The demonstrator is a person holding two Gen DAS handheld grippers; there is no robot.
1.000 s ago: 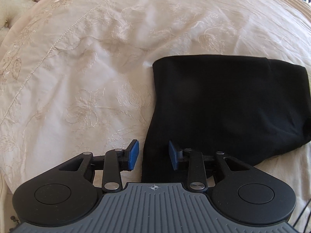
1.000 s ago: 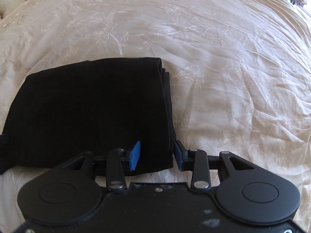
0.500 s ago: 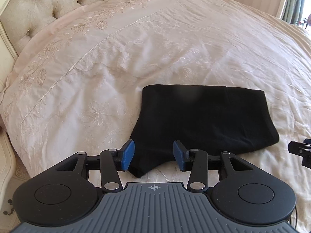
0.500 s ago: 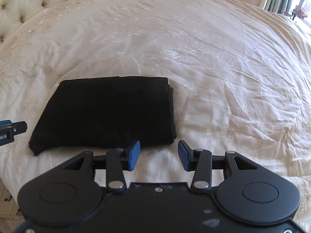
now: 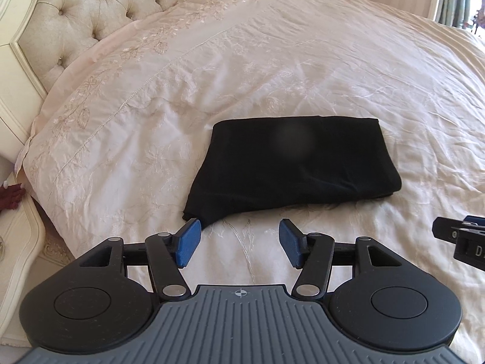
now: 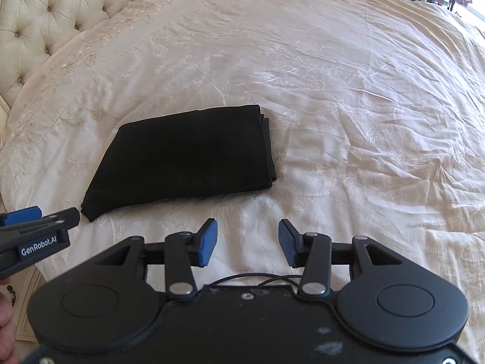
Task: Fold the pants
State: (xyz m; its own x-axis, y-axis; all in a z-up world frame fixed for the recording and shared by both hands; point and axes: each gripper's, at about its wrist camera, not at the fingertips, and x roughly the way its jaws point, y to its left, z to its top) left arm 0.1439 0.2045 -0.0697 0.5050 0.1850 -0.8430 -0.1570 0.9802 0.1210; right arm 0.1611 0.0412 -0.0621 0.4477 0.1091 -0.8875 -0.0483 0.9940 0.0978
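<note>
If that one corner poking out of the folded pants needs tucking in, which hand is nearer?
Probably the left. The left gripper, open, sits right by the stray corner of the pants; the right gripper, also open, is nearer the tidy end.

Cream bed (image 5: 272, 60), tufted headboard (image 5: 91, 9)

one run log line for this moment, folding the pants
stage: fold appears done | pants: folded black stack on bedspread | left gripper: open, short of pants | right gripper: open, short of pants

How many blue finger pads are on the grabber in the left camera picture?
2. One blue pad sits left of the gap, the other blue pad right of it, both above the cream bedspread, just short of the folded black pants.
</note>
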